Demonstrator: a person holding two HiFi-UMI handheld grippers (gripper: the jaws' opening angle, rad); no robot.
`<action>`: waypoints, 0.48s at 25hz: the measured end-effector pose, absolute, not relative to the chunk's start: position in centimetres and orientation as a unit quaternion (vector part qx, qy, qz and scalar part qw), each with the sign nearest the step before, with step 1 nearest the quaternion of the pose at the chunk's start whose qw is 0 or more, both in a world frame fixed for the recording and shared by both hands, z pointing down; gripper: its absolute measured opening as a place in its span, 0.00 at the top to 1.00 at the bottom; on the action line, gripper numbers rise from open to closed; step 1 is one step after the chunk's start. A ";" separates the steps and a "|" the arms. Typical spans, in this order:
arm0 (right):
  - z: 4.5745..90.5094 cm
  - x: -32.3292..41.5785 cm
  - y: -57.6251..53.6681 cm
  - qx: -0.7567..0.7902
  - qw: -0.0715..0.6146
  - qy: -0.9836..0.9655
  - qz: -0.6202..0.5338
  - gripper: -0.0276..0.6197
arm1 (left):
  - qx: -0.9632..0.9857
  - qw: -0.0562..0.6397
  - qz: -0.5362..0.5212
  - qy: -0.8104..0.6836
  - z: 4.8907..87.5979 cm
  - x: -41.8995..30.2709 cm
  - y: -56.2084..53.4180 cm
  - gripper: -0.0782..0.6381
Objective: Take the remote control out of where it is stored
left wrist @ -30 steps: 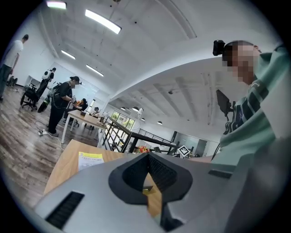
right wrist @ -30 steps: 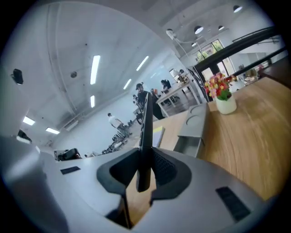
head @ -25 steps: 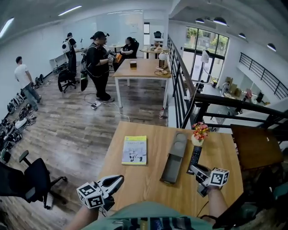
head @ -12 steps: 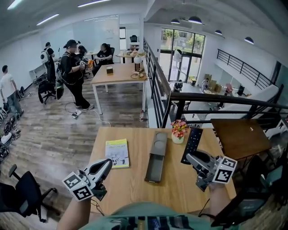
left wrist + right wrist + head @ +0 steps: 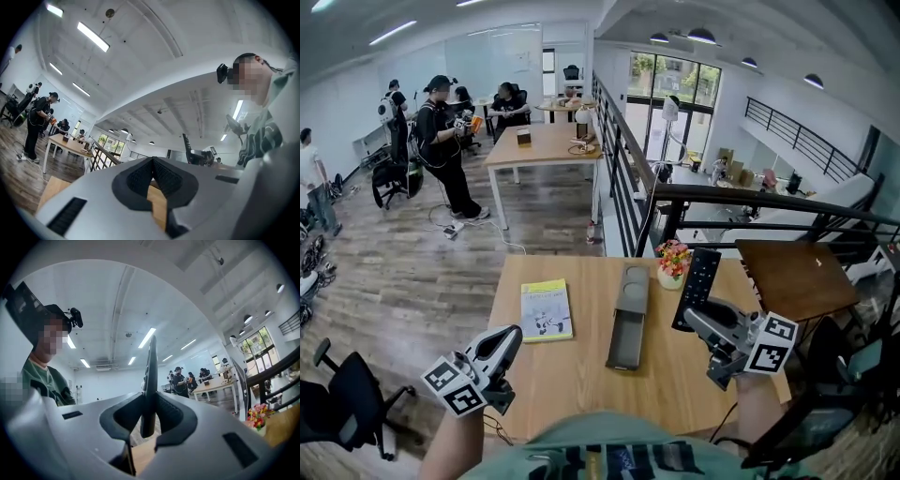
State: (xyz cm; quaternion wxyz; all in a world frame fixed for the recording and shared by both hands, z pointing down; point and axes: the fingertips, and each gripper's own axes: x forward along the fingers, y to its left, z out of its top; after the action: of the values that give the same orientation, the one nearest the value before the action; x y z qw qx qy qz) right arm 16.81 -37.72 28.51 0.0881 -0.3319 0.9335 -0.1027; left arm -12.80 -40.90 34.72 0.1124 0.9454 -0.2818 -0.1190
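Remote control [image 5: 698,281] gripped edge-on by right gripper [image 5: 694,321]

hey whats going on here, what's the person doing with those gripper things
A person works at a wooden table with a hand-held gripper in each hand. The right hand-held gripper is clamped on one end of a black remote control, holding it up off the table beside a long grey tray that looks empty. The left hand-held gripper is shut and holds nothing, near the table's front left edge.
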 end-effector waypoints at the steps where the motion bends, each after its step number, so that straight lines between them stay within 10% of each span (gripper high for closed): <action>1: 28.4 16.2 -37.7 -0.330 0.085 0.935 -0.102 0.82 | 0.944 0.111 -0.121 -0.284 34.7 -13.4 -40.9 0.90; 12: 27.8 9.0 -40.1 -0.305 0.071 0.945 -0.097 0.82 | 0.932 0.116 -0.133 -0.317 35.9 -21.2 -41.3 0.90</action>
State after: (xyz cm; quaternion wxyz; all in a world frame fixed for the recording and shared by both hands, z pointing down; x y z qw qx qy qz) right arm 8.96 -40.09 27.76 0.0709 -0.3047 0.9449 -0.0965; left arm -21.24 -41.27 35.88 0.1160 0.9318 -0.3173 -0.1328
